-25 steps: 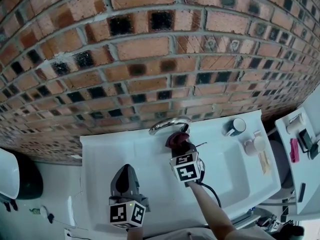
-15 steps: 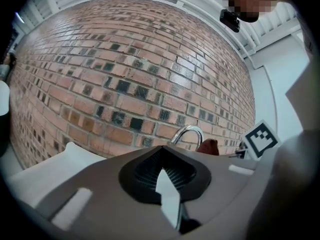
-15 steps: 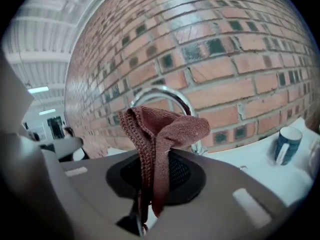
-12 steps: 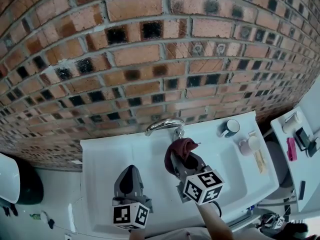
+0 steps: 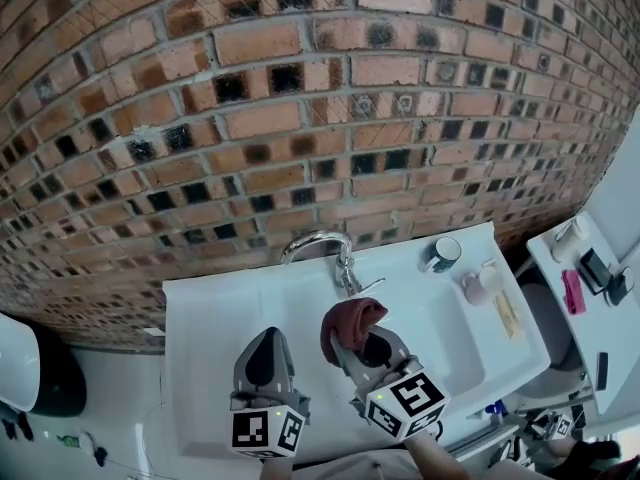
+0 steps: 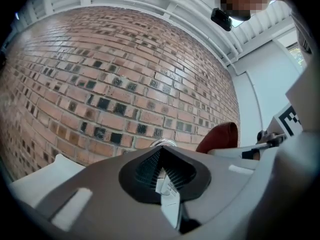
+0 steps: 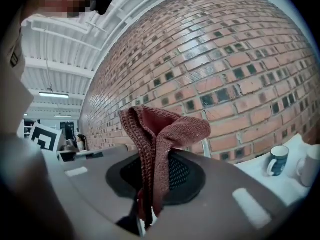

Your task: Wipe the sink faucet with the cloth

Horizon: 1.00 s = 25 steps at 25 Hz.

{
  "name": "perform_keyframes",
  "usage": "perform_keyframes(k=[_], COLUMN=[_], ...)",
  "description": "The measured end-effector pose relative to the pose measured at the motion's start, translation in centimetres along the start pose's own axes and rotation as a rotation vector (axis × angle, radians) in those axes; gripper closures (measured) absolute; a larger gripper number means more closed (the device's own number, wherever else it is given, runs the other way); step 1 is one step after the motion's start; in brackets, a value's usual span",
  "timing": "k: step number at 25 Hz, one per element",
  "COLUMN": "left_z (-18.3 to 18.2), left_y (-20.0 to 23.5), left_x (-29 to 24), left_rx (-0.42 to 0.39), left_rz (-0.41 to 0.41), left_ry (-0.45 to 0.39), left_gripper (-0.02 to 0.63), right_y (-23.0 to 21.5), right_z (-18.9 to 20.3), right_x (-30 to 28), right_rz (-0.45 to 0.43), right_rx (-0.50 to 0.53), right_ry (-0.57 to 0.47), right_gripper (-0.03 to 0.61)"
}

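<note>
The chrome faucet [image 5: 318,242] arches over the white sink [image 5: 205,313] against the brick wall. My right gripper [image 5: 354,342] is shut on a maroon cloth [image 5: 351,318], held over the basin just in front of the faucet and apart from it. In the right gripper view the cloth [image 7: 161,134] stands up folded out of the shut jaws of the right gripper [image 7: 145,211]. My left gripper [image 5: 263,343] hovers over the basin's left part, shut and empty. In the left gripper view its jaws [image 6: 167,196] are together, with the faucet [image 6: 161,143] and cloth [image 6: 220,136] beyond.
A dark mug [image 5: 441,255], a white cup [image 5: 482,284] and a pale bar [image 5: 507,315] sit on the sink's right ledge. The brick wall [image 5: 300,98] rises right behind the faucet. A white shelf [image 5: 590,298] with small items is at the far right.
My right gripper has pulled the cloth back off the faucet, toward me and a little lower over the basin. The left gripper has stayed about where it was.
</note>
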<state>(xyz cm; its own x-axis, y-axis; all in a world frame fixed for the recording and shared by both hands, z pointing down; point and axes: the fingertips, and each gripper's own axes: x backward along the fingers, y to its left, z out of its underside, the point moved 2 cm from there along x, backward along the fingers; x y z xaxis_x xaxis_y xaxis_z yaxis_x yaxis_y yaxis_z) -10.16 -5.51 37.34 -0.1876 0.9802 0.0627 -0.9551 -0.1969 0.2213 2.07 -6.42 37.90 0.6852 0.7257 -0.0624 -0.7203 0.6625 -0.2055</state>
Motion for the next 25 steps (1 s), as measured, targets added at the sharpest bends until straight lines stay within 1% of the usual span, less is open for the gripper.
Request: perform_keyframes(k=[3,9,13,18,21,25], left_z=[-0.1,-1.2,-0.4,-1.6,-1.9,-1.8], left_y=[-0.4,-1.3,-1.7,-2.1,-2.6,-2.8], left_x=[1.1,2.3,3.2,2.9,3.0,3.5], left_rx=[0.003,-0.020,-0.016,-0.020,-0.023,-0.019], left_rz=[-0.002,0.012,0.019,0.021,0.041,0.037], left_ry=[-0.010,-0.046,-0.026,-0.049,-0.041,-0.031], left_gripper=[0.609,0.609,0.609,0.609,0.609,0.609], right_y=[0.8,0.9,1.1,0.7,0.6,0.9], right_z=[0.4,-0.7,-0.9,-2.2,-2.3,-2.4], right_x=[1.2,2.8,4.0,4.4,4.7,4.9], right_rz=[0.003,0.015,0.017,0.035,0.040,0.031], right_rx=[0.025,0.024,0.002,0.027,0.024,0.030], right_ry=[0.012,-0.029,-0.056,-0.071,-0.073,-0.067], right_gripper=[0.531,0.529,0.531,0.529,0.531,0.531])
